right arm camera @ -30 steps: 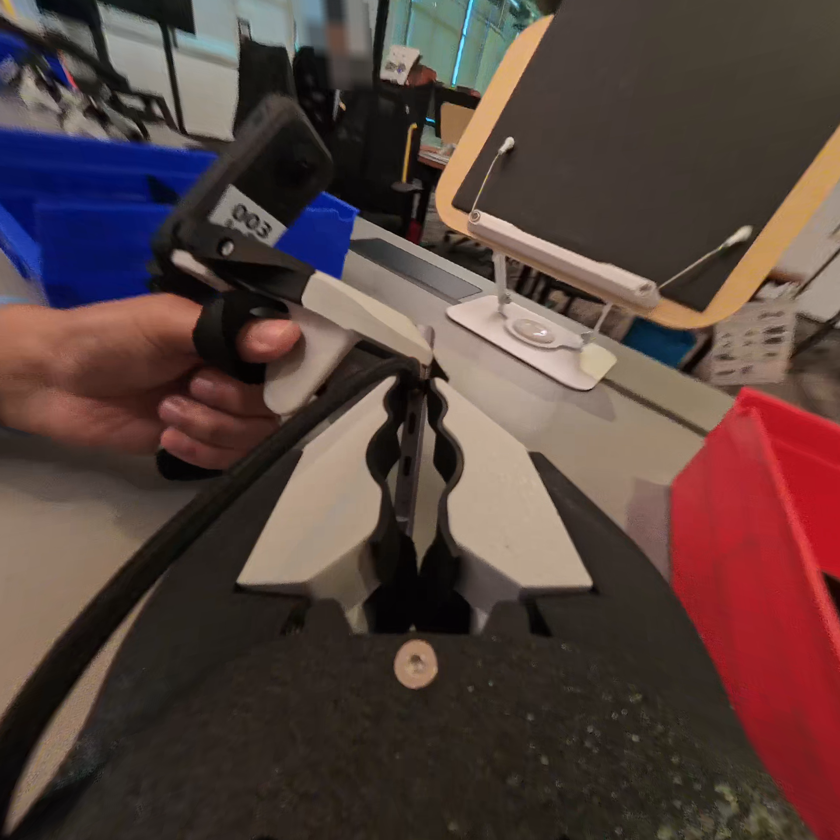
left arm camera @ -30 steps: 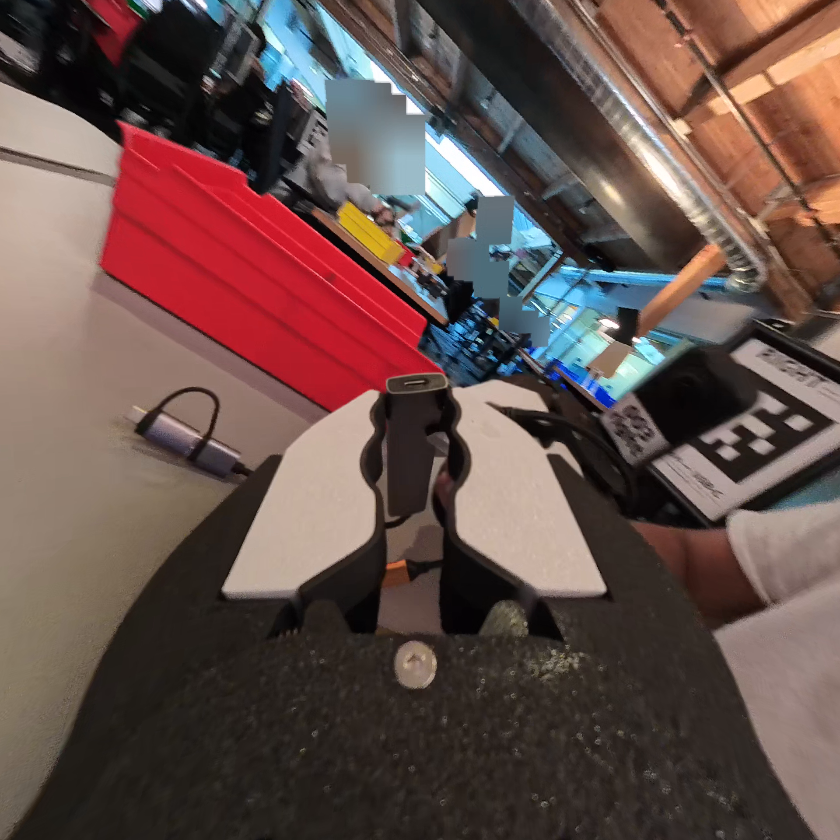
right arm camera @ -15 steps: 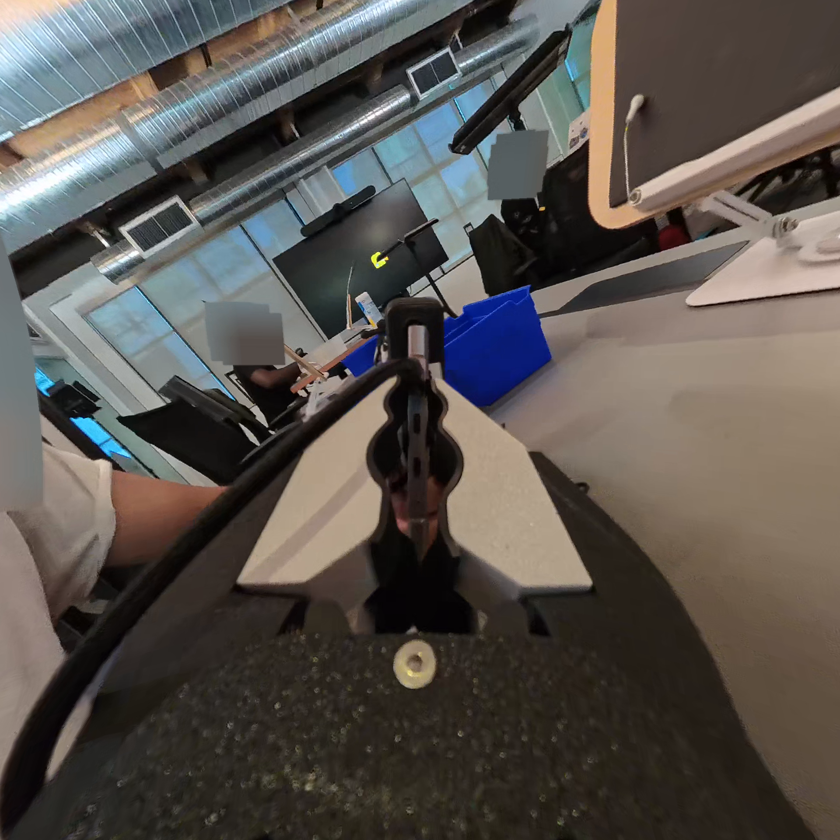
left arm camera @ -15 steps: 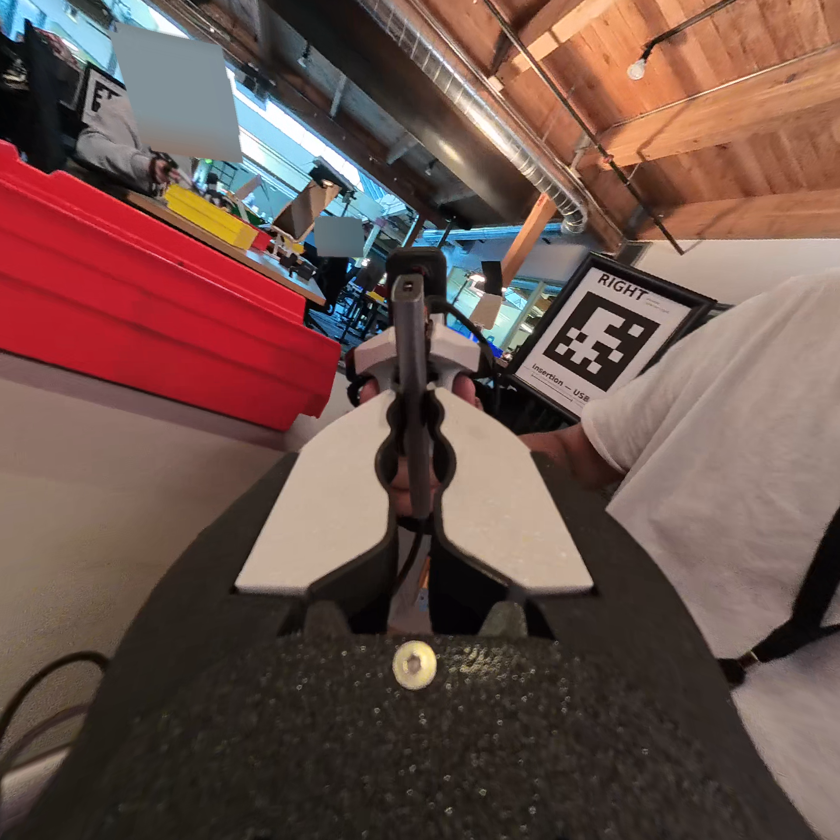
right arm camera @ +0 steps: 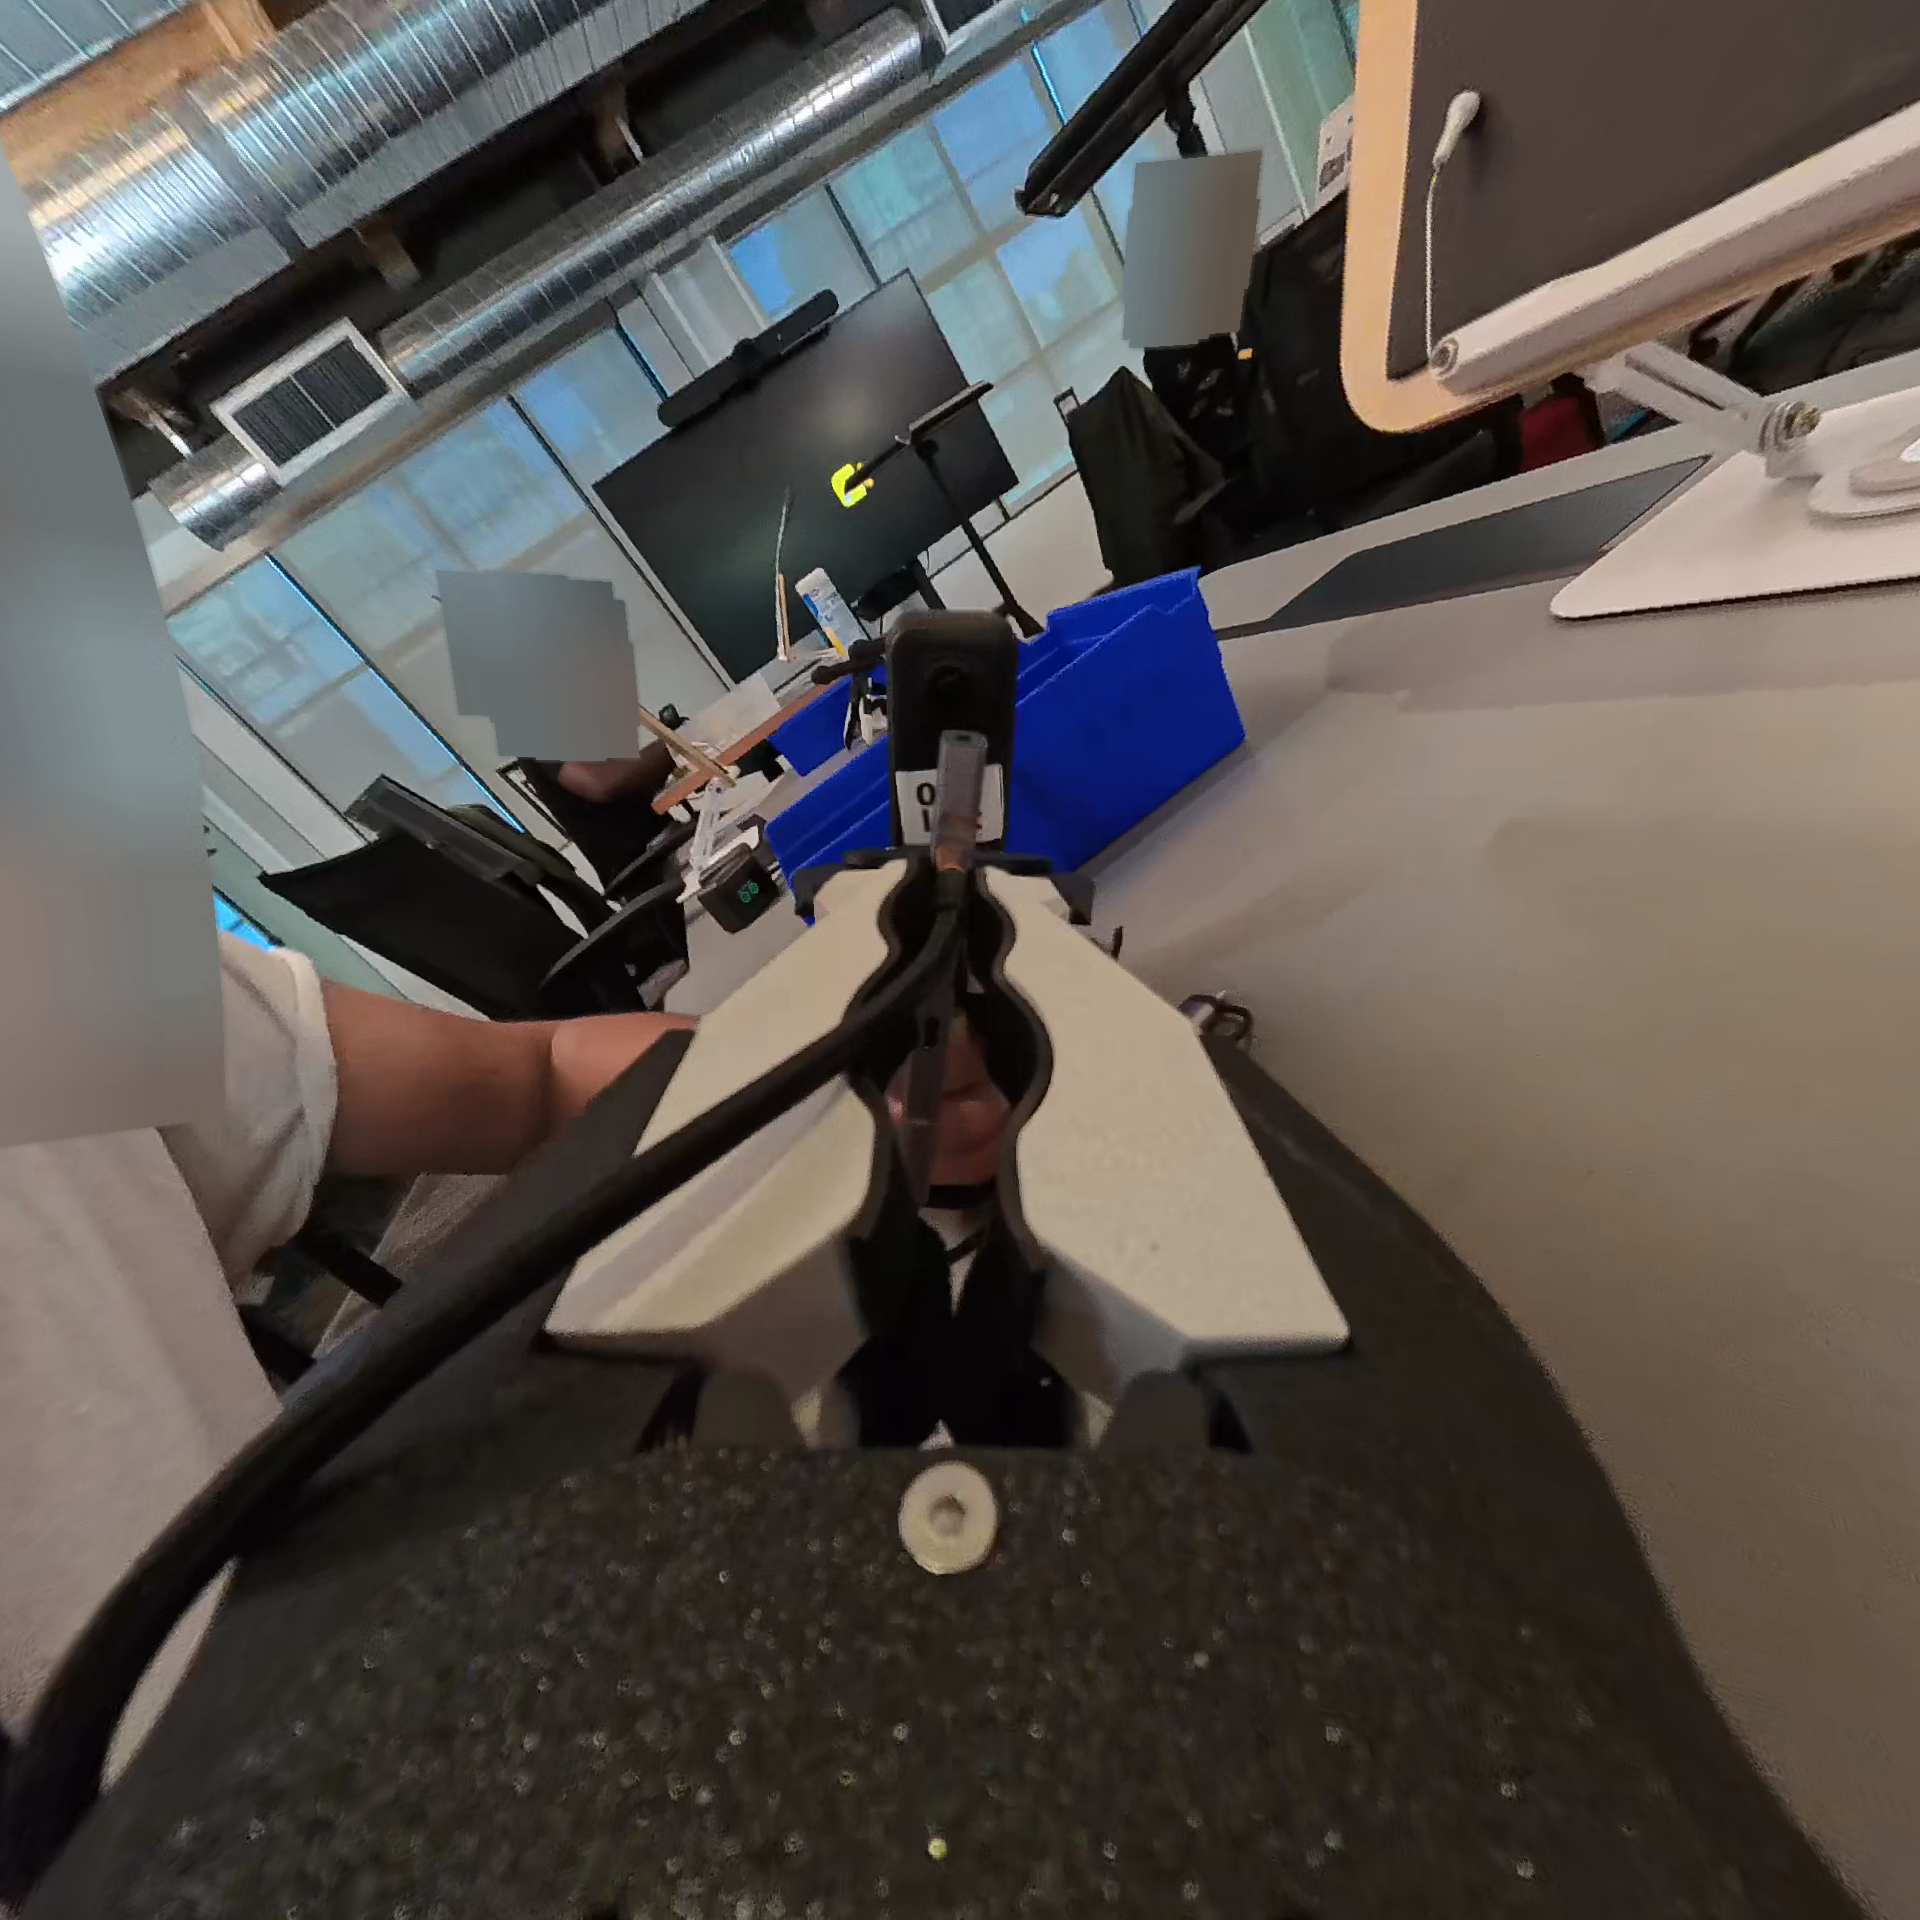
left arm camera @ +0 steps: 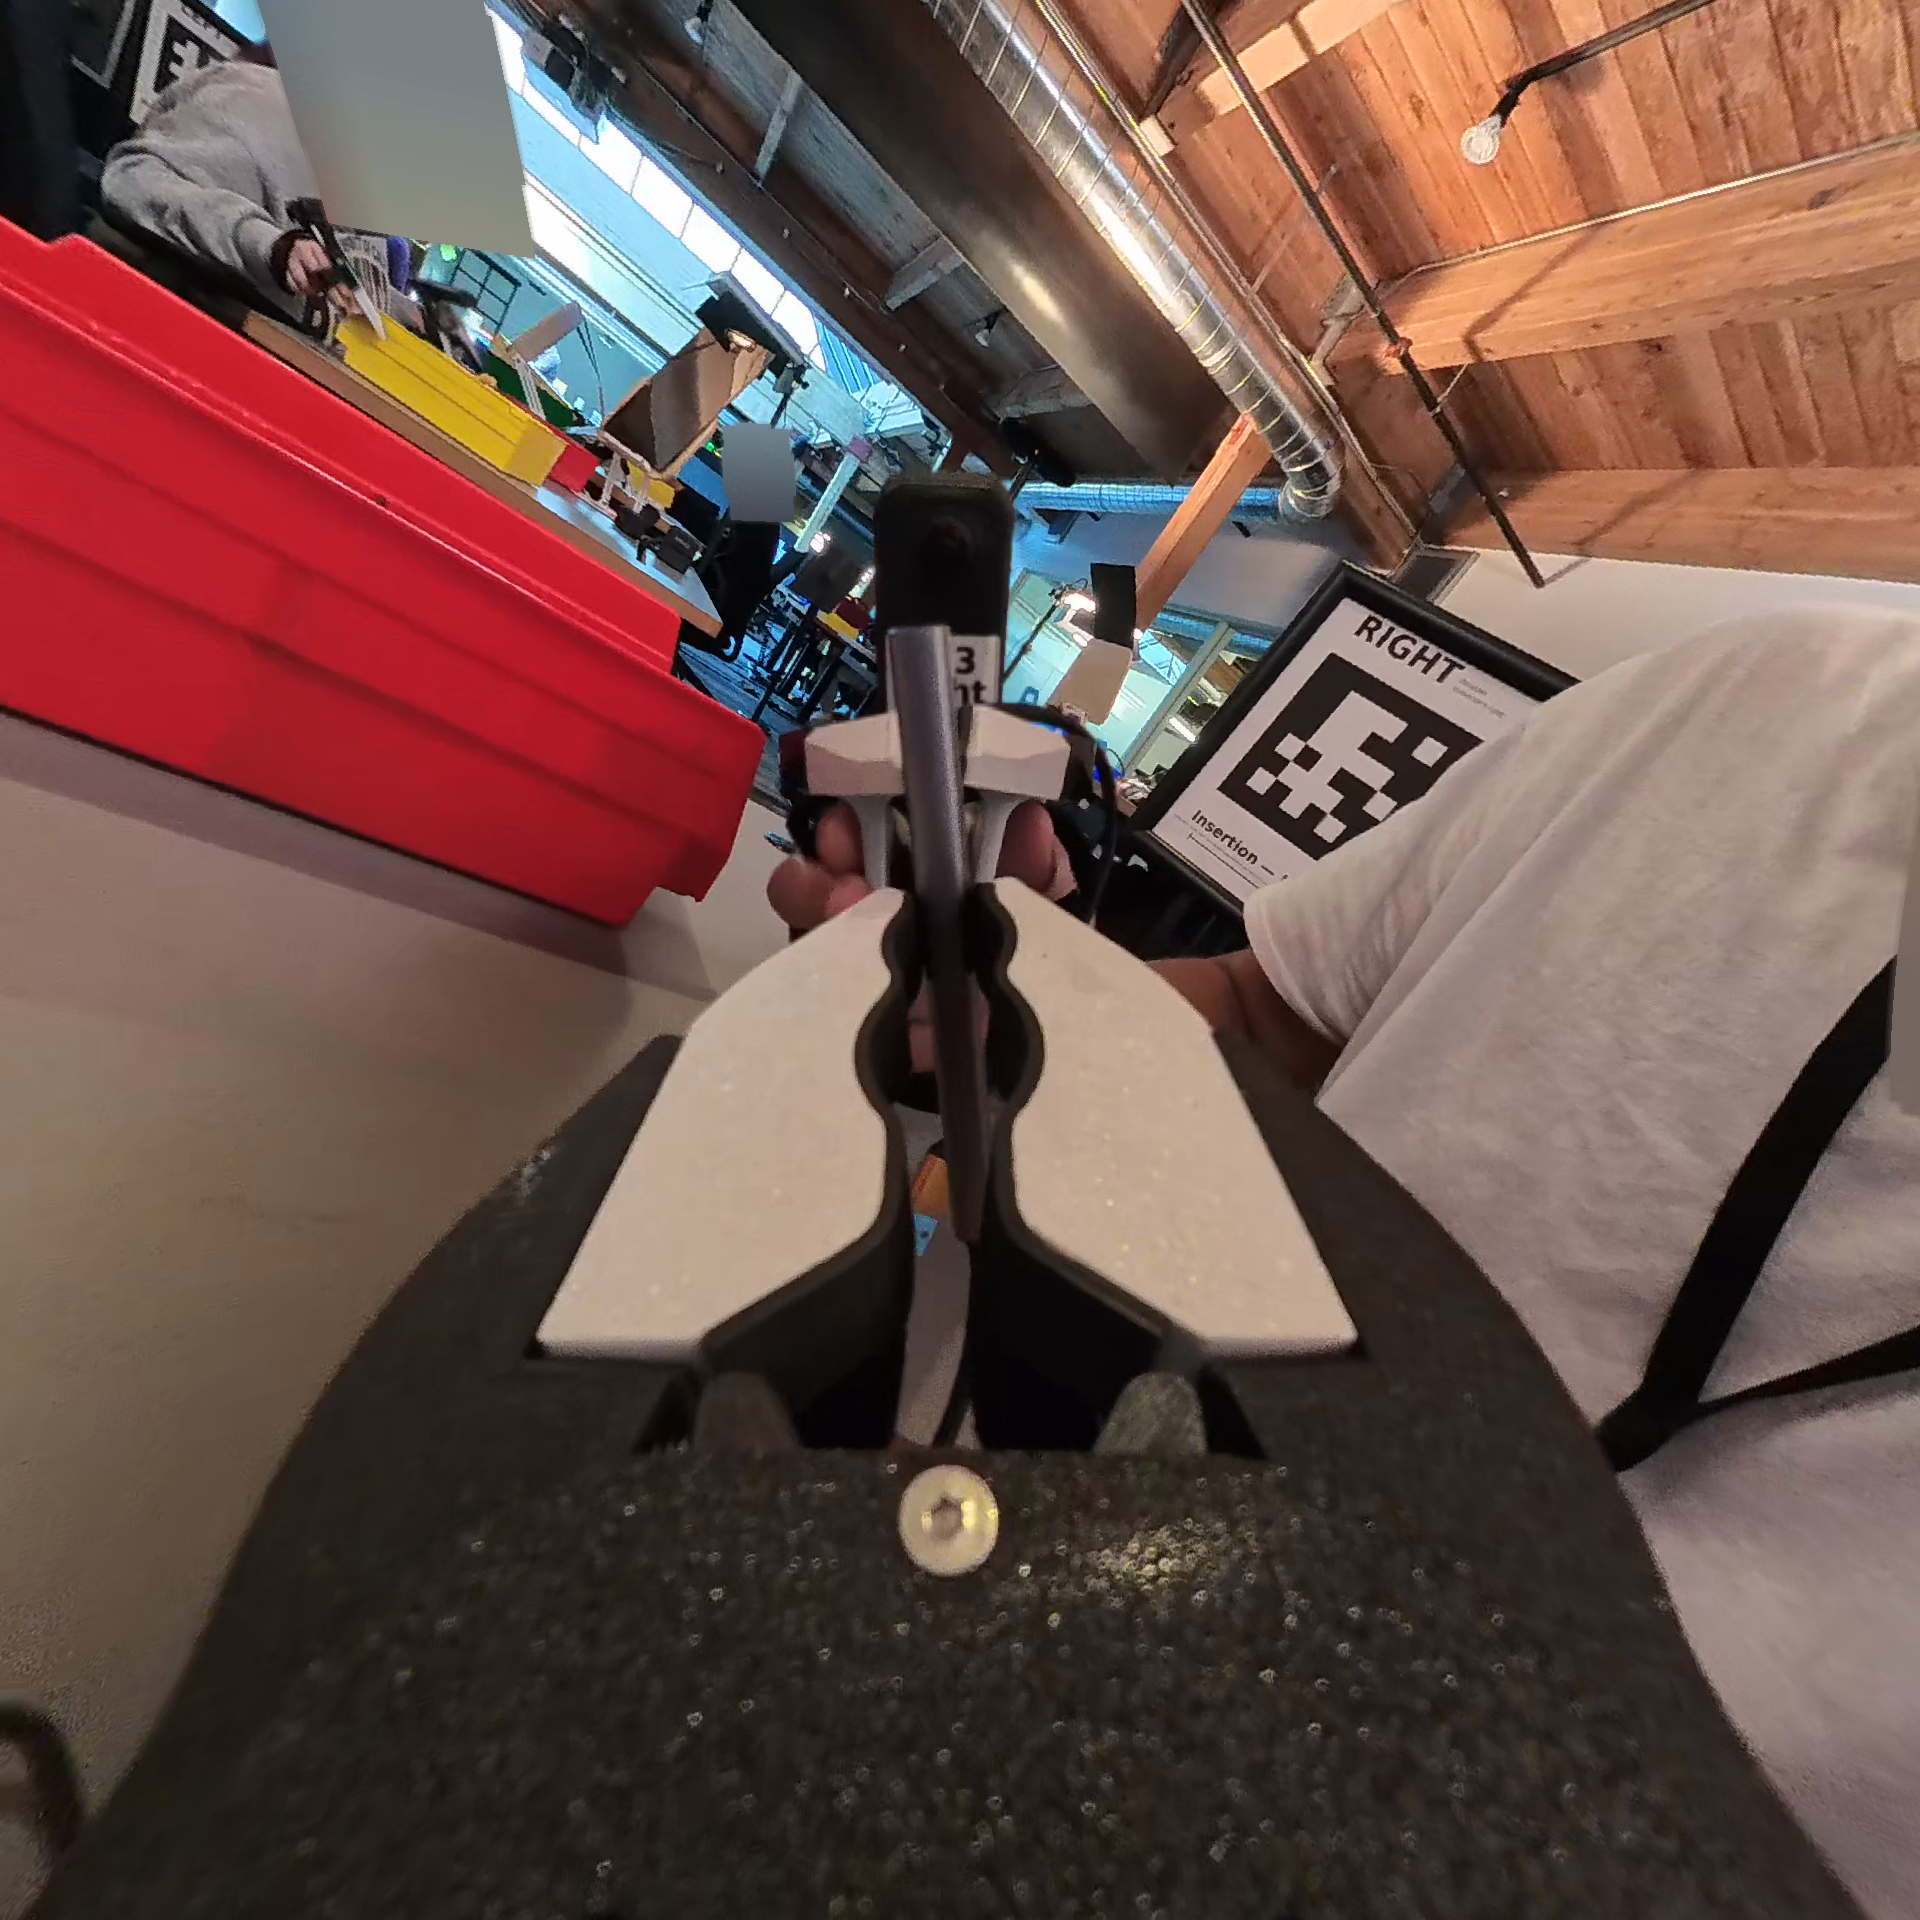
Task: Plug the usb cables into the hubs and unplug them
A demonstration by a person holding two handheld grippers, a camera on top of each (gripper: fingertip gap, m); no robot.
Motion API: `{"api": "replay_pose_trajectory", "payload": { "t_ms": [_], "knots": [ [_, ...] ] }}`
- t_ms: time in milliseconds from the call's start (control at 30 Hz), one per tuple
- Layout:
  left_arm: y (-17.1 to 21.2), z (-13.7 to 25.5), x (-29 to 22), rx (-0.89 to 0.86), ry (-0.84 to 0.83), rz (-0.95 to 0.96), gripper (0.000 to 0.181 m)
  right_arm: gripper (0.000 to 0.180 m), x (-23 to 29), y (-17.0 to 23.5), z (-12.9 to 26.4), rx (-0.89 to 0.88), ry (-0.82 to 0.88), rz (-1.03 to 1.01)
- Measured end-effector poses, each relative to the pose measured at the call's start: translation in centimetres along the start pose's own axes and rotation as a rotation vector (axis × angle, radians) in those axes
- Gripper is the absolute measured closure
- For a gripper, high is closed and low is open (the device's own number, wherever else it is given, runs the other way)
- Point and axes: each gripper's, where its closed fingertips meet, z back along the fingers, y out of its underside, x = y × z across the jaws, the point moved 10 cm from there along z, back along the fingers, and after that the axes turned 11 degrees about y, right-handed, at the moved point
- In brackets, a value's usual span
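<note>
- A slim dark-grey metal USB hub [left arm camera: 940, 894] stands edge-on between the left gripper [left arm camera: 948, 935] fingers, clenched on it.
- The right gripper [right arm camera: 951, 914] fingers pinch a thick black cable [right arm camera: 582, 1195] with its grey plug [right arm camera: 958, 784].
- Both face each other above the grey bench [right arm camera: 1558, 935].

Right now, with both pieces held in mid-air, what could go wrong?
The slim dark grey hub sits slightly skewed in the left tongs, so a straight push could jam it. The thick black cable drapes over the right tongs; its drag may twist the slim grey connector piece they clamp.
</note>
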Motion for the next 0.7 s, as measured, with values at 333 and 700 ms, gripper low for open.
{"api": "replay_pose_trajectory", "payload": {
  "t_ms": [333, 700],
  "knots": [
    [0.0, -0.2, 0.1, -0.073, -0.011, 0.007, 0.162, 0.175, 0.3, -0.3, -0.2, 0.090, 0.059, 0.095],
    [-0.3, 0.4, 0.0, -0.031, -0.042, -0.027, 0.171, 0.175, 0.3, 1.3, -0.7, 0.140, 0.018, -0.004]
  ]
}}
